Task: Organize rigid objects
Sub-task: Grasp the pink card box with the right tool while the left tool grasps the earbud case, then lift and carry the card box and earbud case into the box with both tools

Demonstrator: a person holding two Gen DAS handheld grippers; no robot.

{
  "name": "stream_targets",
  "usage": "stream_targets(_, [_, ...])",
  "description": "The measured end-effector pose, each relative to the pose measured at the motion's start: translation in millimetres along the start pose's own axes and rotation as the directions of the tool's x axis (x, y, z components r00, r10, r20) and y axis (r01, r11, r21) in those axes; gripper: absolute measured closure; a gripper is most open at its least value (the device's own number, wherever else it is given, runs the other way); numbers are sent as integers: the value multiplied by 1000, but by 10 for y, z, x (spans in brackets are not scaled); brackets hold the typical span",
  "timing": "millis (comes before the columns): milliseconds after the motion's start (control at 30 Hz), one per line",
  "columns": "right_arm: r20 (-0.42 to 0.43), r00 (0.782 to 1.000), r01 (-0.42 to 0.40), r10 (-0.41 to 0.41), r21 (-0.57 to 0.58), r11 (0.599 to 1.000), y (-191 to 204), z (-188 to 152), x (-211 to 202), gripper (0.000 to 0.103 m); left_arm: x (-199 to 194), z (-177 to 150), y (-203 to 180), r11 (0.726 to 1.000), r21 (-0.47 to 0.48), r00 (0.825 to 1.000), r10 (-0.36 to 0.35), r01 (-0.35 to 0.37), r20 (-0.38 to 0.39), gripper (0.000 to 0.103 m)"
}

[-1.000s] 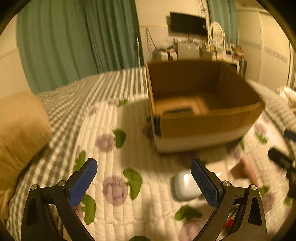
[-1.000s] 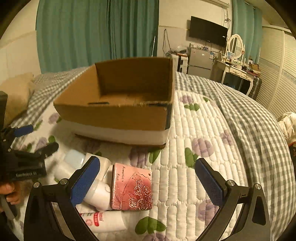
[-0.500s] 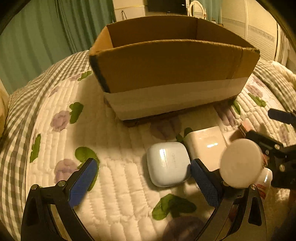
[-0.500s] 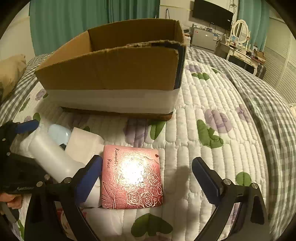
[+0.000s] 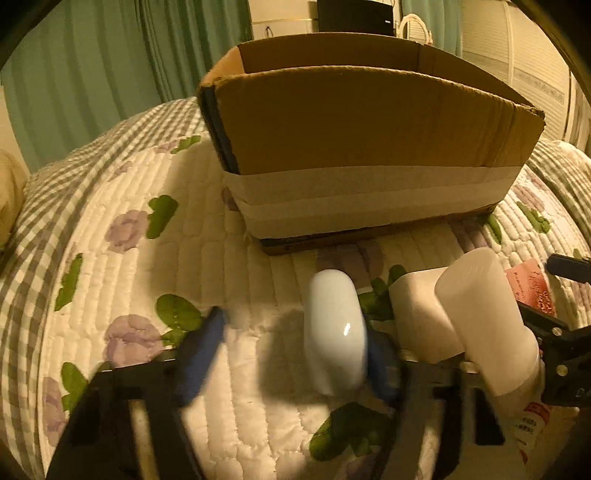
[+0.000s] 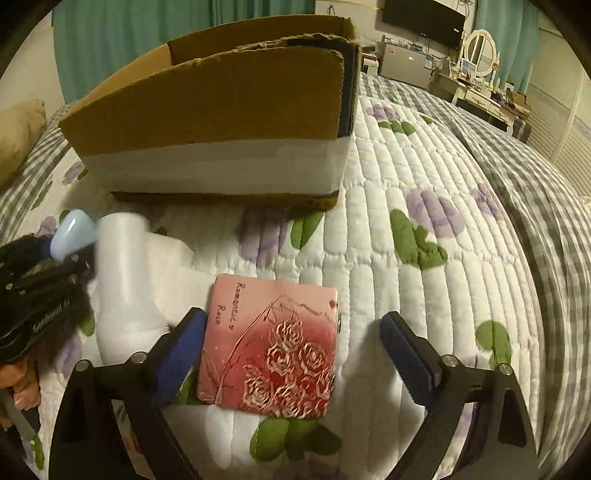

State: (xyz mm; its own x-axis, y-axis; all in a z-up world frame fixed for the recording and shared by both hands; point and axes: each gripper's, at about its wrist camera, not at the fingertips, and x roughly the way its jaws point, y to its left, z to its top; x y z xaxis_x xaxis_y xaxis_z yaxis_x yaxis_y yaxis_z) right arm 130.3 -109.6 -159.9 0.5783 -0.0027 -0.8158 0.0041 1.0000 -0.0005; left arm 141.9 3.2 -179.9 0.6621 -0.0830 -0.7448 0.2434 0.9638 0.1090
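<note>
A glossy pale-blue rounded plastic case (image 5: 334, 332) stands tipped up on edge on the quilt. Just beside it lies a white rectangular block (image 5: 421, 314), and over that a white cylindrical plastic bottle (image 5: 484, 321) lies on its side. A flat pink square tin embossed with roses (image 6: 271, 347) rests face up near the bottle. An open brown cardboard box with a white band (image 5: 369, 147) sits upright behind them.

Bedroom, warm dim light. Teal pleated curtains (image 6: 177, 22) along the far wall. Black wall-mounted television (image 6: 424, 18). White dressing table with oval mirror (image 6: 478, 48) at right. Bed with white quilted floral coverlet (image 6: 424, 229) over grey-and-white checked blanket (image 6: 535, 166). Tan pillow (image 6: 18, 136) at left.
</note>
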Motion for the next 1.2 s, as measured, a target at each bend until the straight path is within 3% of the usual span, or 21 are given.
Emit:
stream_targets(33, [1,1000,-11,11,7,1000,0,-8,-14,22,-16,-8,9,1000,-4,1000,-16,16,0,67])
stream_targets(67, [3,1000,-24,24,14,1000,2,-21,-31,32,-33,-18,10,1000,-6,1000,-26,26,-2,78])
stream_targets(100, [3,1000,-27,27,17,999,5,-30,-47,32,-45,-23,23,1000,-10,1000,-27,27,-2,79])
stream_targets(500, [15,999,-46,45,90,995,-129,-231,-260,33,-283,-122,51,998,-29,999,-48,48,11,79])
stream_targets(1200, [191,981,-6,-9,78,997,-24,-229,-1122,33,-989,-92,105,999,-17,992,-42,44,115,79])
